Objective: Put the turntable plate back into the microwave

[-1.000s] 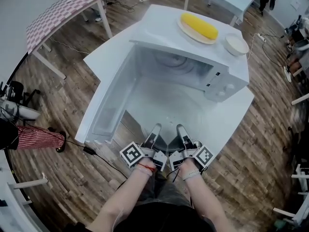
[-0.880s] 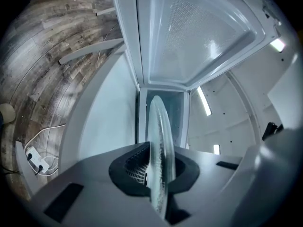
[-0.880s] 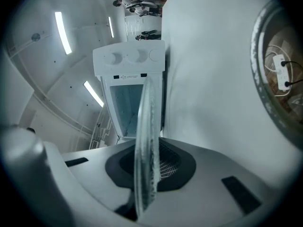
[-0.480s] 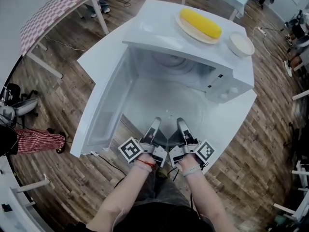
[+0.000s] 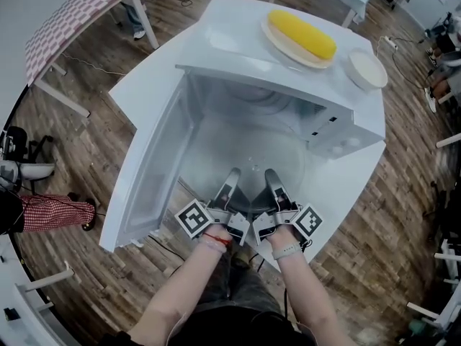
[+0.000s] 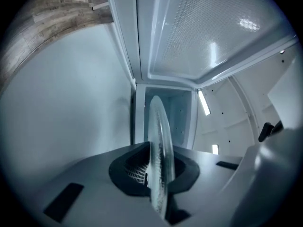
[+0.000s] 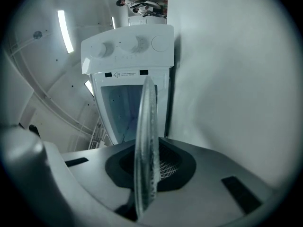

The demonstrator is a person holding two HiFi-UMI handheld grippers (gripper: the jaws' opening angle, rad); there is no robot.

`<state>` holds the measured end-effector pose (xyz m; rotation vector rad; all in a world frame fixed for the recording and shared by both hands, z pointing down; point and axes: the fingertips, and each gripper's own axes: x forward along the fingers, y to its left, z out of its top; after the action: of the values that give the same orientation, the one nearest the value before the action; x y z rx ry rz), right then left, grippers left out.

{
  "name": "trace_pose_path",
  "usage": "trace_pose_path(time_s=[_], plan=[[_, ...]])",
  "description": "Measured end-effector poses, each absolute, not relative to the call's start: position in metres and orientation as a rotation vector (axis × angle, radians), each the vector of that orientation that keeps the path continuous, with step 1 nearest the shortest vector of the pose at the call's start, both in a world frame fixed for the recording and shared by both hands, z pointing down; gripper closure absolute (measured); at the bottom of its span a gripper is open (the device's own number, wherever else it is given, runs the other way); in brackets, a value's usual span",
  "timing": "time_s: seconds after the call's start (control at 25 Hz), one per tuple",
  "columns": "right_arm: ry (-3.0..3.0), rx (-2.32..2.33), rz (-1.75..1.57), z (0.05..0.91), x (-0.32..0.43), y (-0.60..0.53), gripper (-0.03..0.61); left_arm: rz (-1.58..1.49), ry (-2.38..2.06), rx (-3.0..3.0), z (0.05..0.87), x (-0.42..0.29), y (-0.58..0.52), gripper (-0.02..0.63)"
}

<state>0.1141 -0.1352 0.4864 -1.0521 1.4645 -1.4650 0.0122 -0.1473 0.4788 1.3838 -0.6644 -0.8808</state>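
Left gripper and right gripper are both clamping the glass turntable plate at its 6 o'clock rim, open microwave sitting at 12.

It looked like a lab or workroom. The microwave sat on a white table among other tables, with cables trailing over plank floor.

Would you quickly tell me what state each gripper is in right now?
Left gripper: closed on the round clear glass turntable plate.
Right gripper: closed on the same plate.
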Motion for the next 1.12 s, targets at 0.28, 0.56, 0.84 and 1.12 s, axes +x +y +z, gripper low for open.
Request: trace_pose_path(time_s=[0.28,0.56,0.84,1.12], plan=[[1.468,-1.067,-1.457,0.491,0.117,-0.154,0.537,-0.87,-0.663,1.392,0.485,0.013,-0.166,0.583],[1.469,-1.065,-1.454,0.495,0.121,-0.171,0.537,-0.884,-0.654,1.37,0.49,0.018,-0.184,0.583],[1.465,-1.06,-1.453,0.496,0.117,-0.186,0.537,-0.889,-0.657,1.371,0.49,0.013,-0.199,0.582],[1.448,-1.055,-1.455,0.496,0.115,-0.195,0.537,-0.888,-0.653,1.363,0.49,0.011,-0.208,0.581]])
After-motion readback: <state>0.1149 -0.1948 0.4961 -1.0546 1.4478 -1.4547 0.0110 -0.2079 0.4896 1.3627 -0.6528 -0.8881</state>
